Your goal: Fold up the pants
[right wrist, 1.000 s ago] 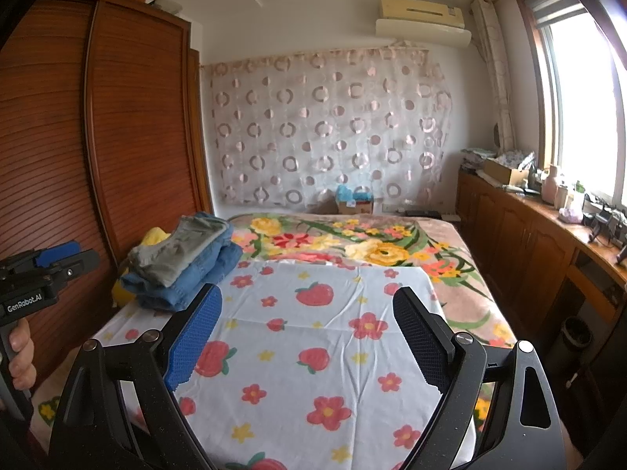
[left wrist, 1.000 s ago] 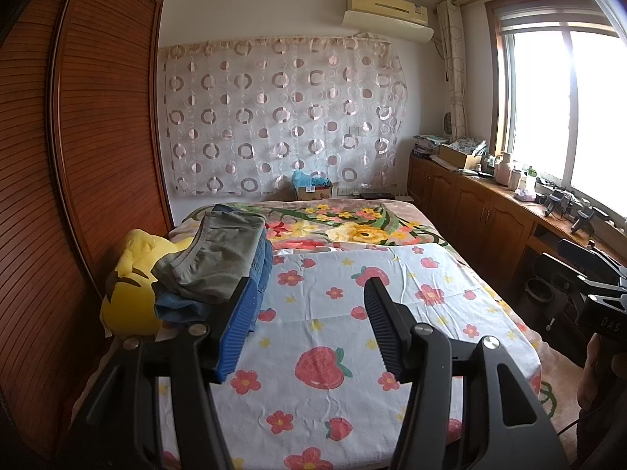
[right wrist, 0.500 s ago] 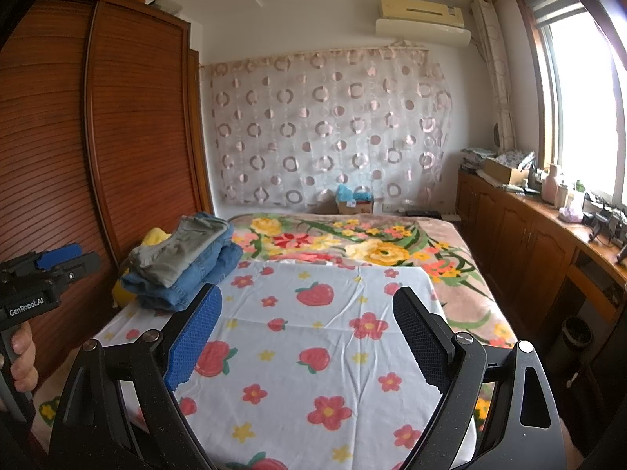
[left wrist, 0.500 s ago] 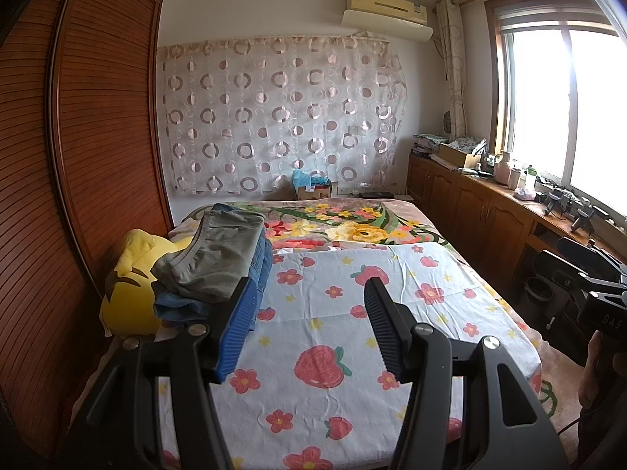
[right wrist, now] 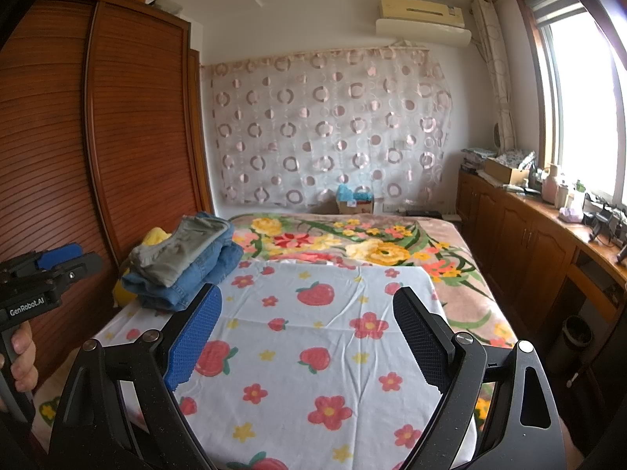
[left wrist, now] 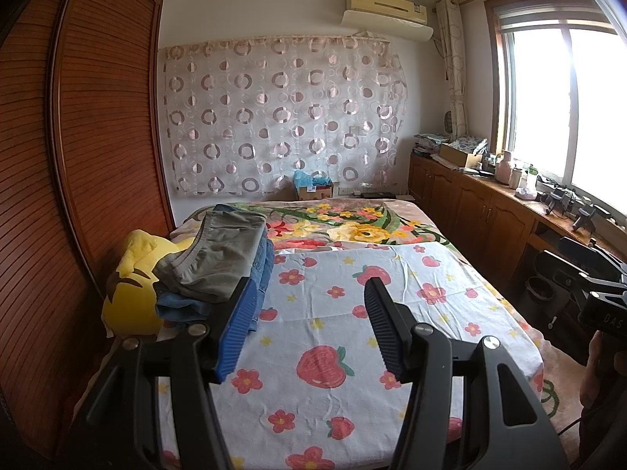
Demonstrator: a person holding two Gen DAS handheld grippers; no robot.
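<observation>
A stack of folded pants (left wrist: 219, 266) lies at the bed's left edge: a grey-green pair on top of blue jeans. It also shows in the right wrist view (right wrist: 184, 260). My left gripper (left wrist: 309, 293) is open and empty, held above the white flowered sheet (left wrist: 352, 337), with its blue left pad beside the stack. My right gripper (right wrist: 307, 305) is open and empty above the same sheet (right wrist: 313, 344). The right gripper's body appears at the left view's right edge (left wrist: 595, 293). The left gripper's body appears at the right view's left edge (right wrist: 39, 278).
A yellow plush (left wrist: 133, 293) sits behind the stack against the wooden wardrobe (left wrist: 58, 196). A floral blanket (left wrist: 352, 227) covers the far half of the bed. Wooden cabinets (left wrist: 490, 211) with clutter run under the window on the right. A cardboard box (left wrist: 313, 190) stands beyond the bed.
</observation>
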